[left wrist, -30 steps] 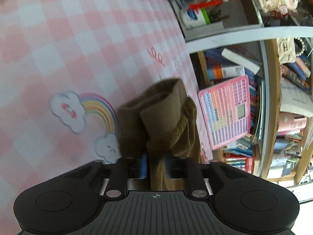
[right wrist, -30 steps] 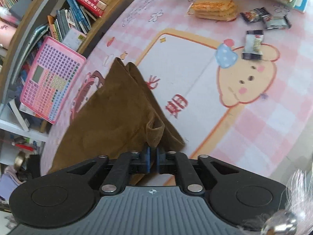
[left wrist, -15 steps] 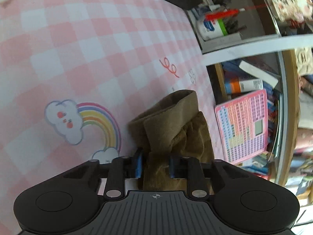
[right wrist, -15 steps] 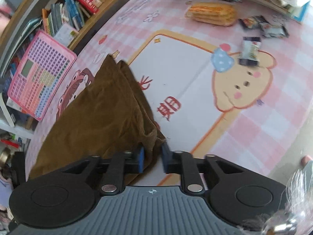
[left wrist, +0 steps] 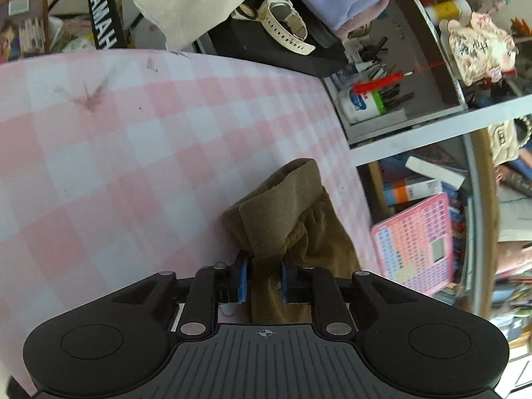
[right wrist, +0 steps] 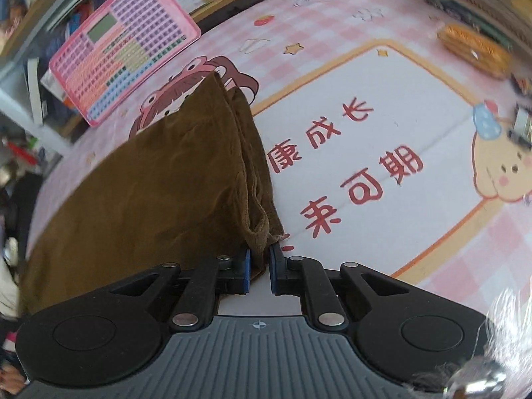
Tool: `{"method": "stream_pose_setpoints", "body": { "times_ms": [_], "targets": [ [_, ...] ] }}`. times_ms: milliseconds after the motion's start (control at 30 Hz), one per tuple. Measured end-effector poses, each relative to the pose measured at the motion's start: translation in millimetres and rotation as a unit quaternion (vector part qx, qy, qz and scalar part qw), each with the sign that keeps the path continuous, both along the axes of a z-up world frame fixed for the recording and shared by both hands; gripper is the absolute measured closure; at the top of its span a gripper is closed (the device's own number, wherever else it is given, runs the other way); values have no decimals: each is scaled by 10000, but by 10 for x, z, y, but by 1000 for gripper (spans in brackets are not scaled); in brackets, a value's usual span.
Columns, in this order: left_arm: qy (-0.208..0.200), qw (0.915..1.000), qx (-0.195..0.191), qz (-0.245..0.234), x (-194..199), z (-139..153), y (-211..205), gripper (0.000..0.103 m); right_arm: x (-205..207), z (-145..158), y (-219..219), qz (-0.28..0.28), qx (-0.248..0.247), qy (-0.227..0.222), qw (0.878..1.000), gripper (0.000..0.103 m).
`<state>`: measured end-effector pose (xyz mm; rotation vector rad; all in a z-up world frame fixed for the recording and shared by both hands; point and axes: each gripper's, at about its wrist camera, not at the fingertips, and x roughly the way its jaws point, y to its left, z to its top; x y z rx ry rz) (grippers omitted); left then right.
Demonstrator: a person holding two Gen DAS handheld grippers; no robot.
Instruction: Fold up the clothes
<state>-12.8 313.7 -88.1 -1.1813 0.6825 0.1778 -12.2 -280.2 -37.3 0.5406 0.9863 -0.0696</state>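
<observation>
A brown corduroy garment (right wrist: 166, 179) lies folded on the pink checked mat (right wrist: 432, 252). Its ribbed waistband end (left wrist: 282, 209) shows in the left wrist view. My left gripper (left wrist: 264, 281) has its jaws parted around the waistband cloth, which still lies between the blue pads (left wrist: 242, 279). My right gripper (right wrist: 259, 266) has its jaws slightly parted at the garment's near corner (right wrist: 262, 232); the cloth edge sits just between the pads (right wrist: 246, 269).
A pink toy keyboard (right wrist: 123, 56) leans at the mat's edge by bookshelves (left wrist: 432, 183). Snack packets (right wrist: 475, 50) lie at the far right of the mat. A black box with a white watch (left wrist: 286, 23) stands beyond the mat.
Both grippers have opened from a firm pinch on the garment. The garment has come down flat onto the mat. The left view has tilted up toward the far edge.
</observation>
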Motion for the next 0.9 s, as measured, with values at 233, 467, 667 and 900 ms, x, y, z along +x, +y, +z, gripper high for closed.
{"method": "stream_pose_setpoints", "body": {
  "times_ms": [233,467,667,900],
  "targets": [
    [-165,9995,-252,19,16,-91,31,74,-94,11,44,-113,-341,-12,9994,93],
    [-248,9992,-301,-108,12,-132,62,77,-123,34,131,-215,-656,1,9976,87],
    [-313,9989,-266,-236,21,-148,109,85,-246,139,290,-172,-1134,-114,9933,73],
    [-340,9989,162,-280,33,-24,264,86,-419,268,569,356,-1479,-378,9876,62]
  ]
}}
